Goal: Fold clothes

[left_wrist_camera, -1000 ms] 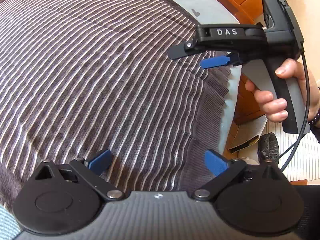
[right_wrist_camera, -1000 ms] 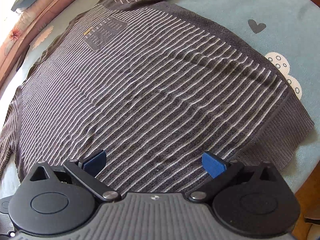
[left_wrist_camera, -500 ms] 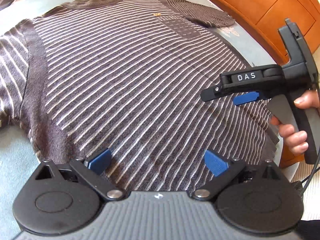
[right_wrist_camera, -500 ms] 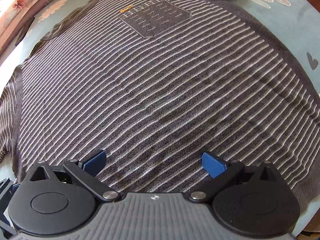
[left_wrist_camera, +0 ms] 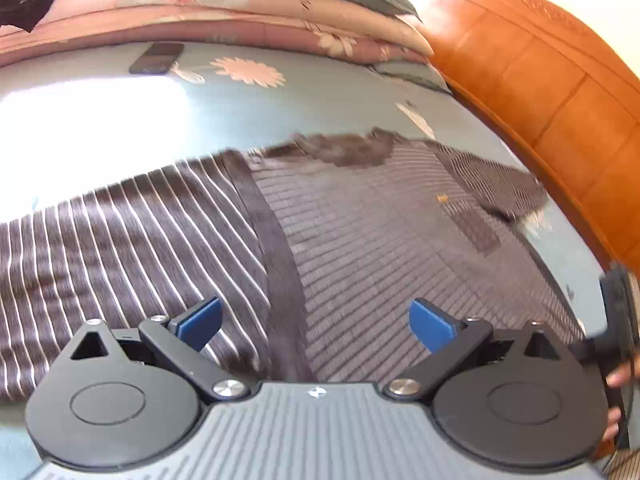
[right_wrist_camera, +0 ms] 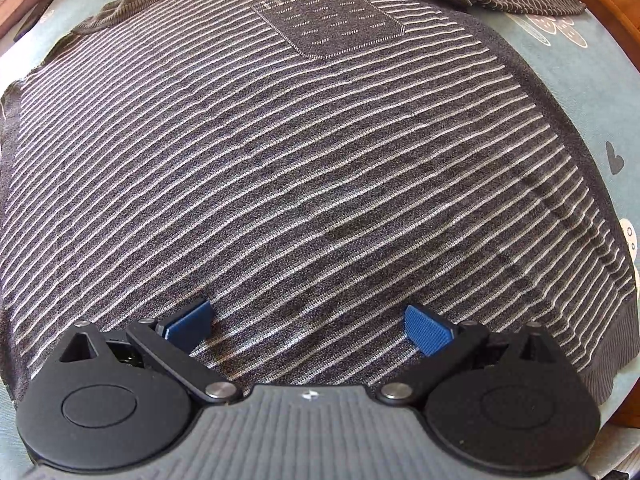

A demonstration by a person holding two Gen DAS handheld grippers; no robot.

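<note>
A dark grey sweater (right_wrist_camera: 320, 152) with thin white stripes lies flat and face up on the bed, its chest pocket (right_wrist_camera: 326, 20) toward the far side. My right gripper (right_wrist_camera: 308, 326) hovers open over the lower body of the sweater, nothing between its blue pads. In the left wrist view the sweater (left_wrist_camera: 380, 240) shows with its left sleeve (left_wrist_camera: 120, 232) spread out to the side. My left gripper (left_wrist_camera: 316, 322) is open above the seam where that sleeve joins the body. The right gripper's handle (left_wrist_camera: 618, 312) shows at the right edge, held by a hand.
A blue-green bedsheet (left_wrist_camera: 300, 108) with flower prints covers the bed. A dark phone (left_wrist_camera: 158, 58) lies on it at the back. Pink flowered bedding and pillows (left_wrist_camera: 280, 12) are piled along the far side. An orange headboard (left_wrist_camera: 540, 92) runs along the right.
My left gripper has swung left from the sweater's hem to the sleeve seam, and its view now reaches the pillows. My right gripper has moved up the sweater's body. Both stayed open.
</note>
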